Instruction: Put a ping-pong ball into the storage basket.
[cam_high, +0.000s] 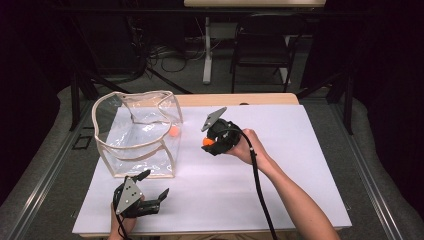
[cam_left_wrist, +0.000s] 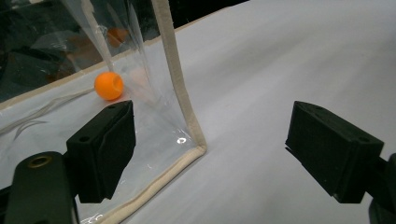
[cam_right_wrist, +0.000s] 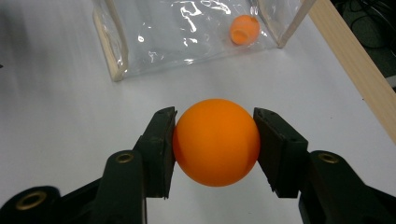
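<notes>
1. the right gripper (cam_right_wrist: 215, 140) is clamped on an orange ball (cam_right_wrist: 216, 141); in the right gripper view both black jaws press against the ball's sides and the ball sits above the white table cover (cam_right_wrist: 56, 93).
2. in the high view the right gripper (cam_high: 211, 144) is held near the middle of the table, just right of the clear bag (cam_high: 137, 135), with the held orange ball (cam_high: 207, 142) showing at its left tip. the person's right hand (cam_high: 245, 145) grips it from the right, and its cable (cam_high: 260, 185) trails back along the forearm to the near edge.
3. the clear bag stands upright on the far left part of the white cover, its top open and its edges trimmed in cream tape.
4. a second orange ball (cam_high: 173, 131) lies inside the bag, on its floor near the far right corner; the left gripper view shows it through the clear wall (cam_left_wrist: 109, 85), and the right gripper view shows it too (cam_right_wrist: 244, 29).
5. the left gripper (cam_high: 150, 192) rests at the near left of the table, just near of the bag, with its jaws standing wide apart and nothing between them. in the left gripper view its left jaw sits in front of the bag's taped near corner (cam_left_wrist: 196, 144), the right jaw over bare white cover.
6. beyond the white cover a strip of wooden table edge (cam_high: 235, 99) shows at the far side.
</notes>
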